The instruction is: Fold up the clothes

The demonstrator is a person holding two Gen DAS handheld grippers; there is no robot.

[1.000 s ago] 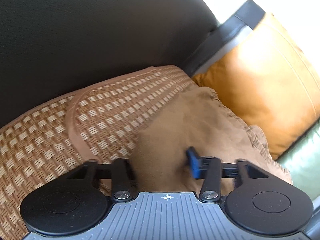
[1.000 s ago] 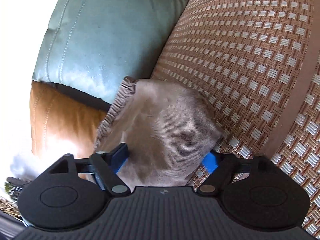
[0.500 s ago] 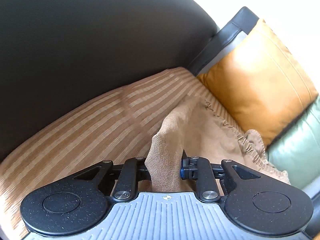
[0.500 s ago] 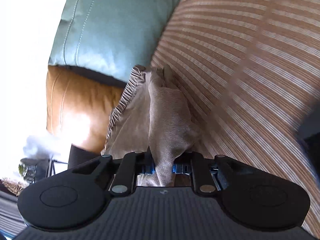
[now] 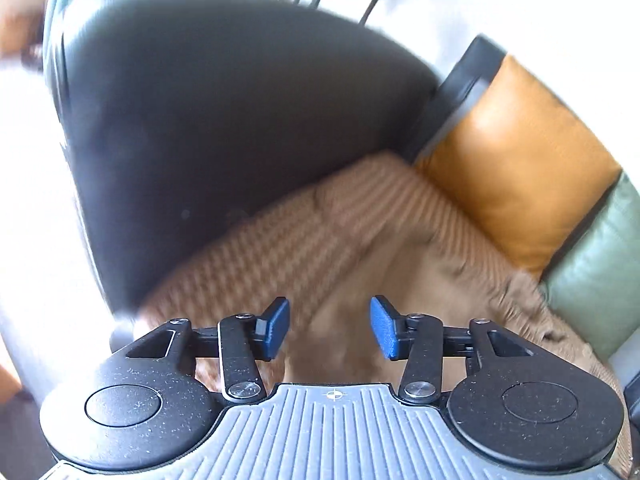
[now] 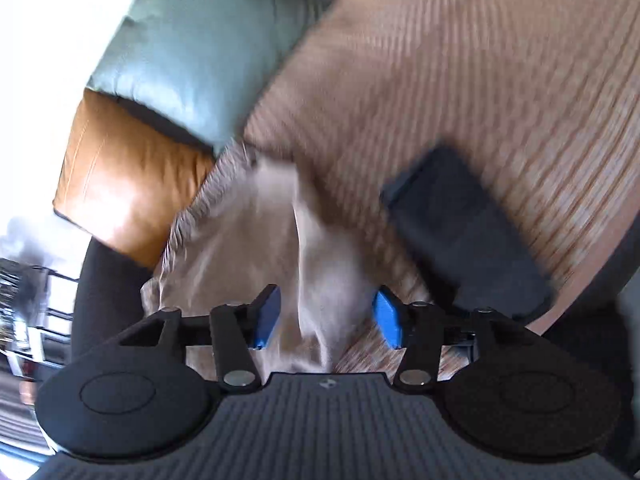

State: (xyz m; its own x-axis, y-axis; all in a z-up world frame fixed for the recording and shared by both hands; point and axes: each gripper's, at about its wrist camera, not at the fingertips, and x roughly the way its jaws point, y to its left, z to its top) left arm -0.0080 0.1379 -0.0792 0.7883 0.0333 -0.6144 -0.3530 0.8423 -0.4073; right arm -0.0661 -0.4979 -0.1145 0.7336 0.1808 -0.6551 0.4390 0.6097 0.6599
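A tan cloth with a frilled edge (image 5: pixel 424 280) lies on the woven sofa mat (image 5: pixel 280 240), blurred by motion. My left gripper (image 5: pixel 330 329) hovers above it. Its jaws are opening, and the blue pads (image 5: pixel 276 330) stand apart and clear of the cloth below the gap. In the right wrist view the same cloth (image 6: pixel 256 240) rises in a loose ridge that runs between the pads. My right gripper (image 6: pixel 326 319) is also opening, and its pads (image 6: pixel 387 320) do not press on the ridge.
The dark sofa back (image 5: pixel 220 120) stands behind the mat. An orange cushion (image 5: pixel 516 160) and a green cushion (image 5: pixel 596 272) line the cloth's far side. A dark, blurred rectangular shape (image 6: pixel 464 232) sits over the mat (image 6: pixel 500 80) to the right.
Half a second ago both grippers were shut on raised folds of the cloth. Both have let go, opened, and drawn up and back. The cloth has dropped towards the mat.
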